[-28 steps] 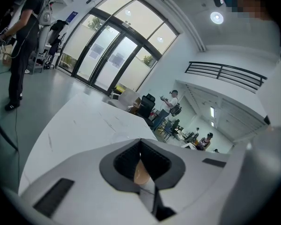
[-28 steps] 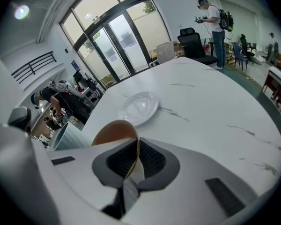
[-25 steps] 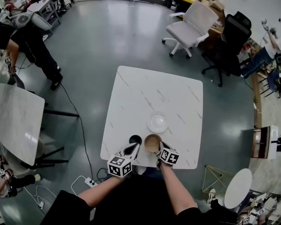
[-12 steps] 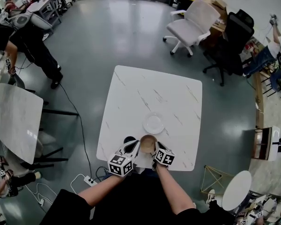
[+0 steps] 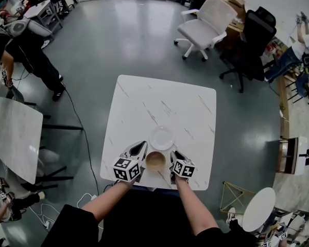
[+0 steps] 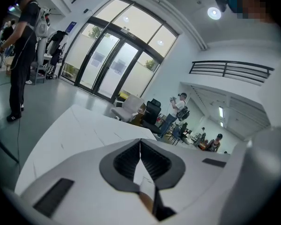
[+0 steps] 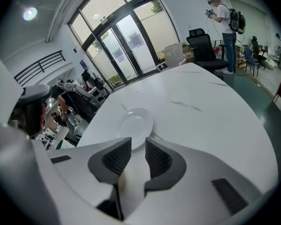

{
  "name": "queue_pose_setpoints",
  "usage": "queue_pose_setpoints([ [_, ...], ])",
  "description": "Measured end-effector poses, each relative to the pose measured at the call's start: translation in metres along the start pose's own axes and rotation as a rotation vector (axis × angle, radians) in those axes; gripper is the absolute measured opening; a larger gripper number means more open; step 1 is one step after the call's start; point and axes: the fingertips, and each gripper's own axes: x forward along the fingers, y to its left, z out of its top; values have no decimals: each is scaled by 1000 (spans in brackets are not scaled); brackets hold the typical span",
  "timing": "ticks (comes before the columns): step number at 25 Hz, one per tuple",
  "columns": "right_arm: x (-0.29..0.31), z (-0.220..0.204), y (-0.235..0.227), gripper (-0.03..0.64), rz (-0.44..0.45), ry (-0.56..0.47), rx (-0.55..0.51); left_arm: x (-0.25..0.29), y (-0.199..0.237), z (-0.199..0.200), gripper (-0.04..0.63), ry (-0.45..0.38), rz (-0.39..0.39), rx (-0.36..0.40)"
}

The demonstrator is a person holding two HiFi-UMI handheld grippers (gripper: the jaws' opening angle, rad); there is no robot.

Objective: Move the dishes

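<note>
Finding: the brown bowl (image 5: pixel 155 161) stands on the white table (image 5: pixel 190 112) close to its near edge, directly between the two grippers, and the white plate (image 5: pixel 161 138) lies flat just beyond it toward the table's centre. The left gripper (image 5: pixel 139 148) sits just left of the bowl with its jaws fully together and nothing in them. The right gripper (image 5: pixel 174 155) sits just right of the bowl. Its jaws have just been opening and now stand a little apart, with nothing pressed between the pads — whether a jaw touches the bowl's rim cannot be told. Seen along the right gripper's own jaws, the plate lies straight ahead and slightly left of the gap, so the right hand is judged the nearer and readier for it. Both dishes are round, so neither offers a long axis, and any rim point would serve. The bowl stands in the way of a straight reach from the person to the plate. The tabletop beyond the plate carries nothing. A white office chair (image 5: pixel 206 22), a black chair (image 5: pixel 252 35) and a second table (image 5: pixel 13 138) stand well apart on the floor.
</note>
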Motion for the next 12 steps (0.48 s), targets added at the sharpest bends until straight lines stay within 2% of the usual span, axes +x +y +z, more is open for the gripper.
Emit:
queue_pose_setpoints([
  [3,7,16,-8,106,-15,4,-11,20,13,16,17,36,16,21],
  [5,14,23,-12,106,-23,17,-20,37,21,17,17,90,12,26],
  [9,28,30,-17,106,-33,42,-38,65,38,1,18,210,-8,-50],
  [12,38,35,-16,107,-33,60,-45,83,49,-7,18,258,-16,-99],
])
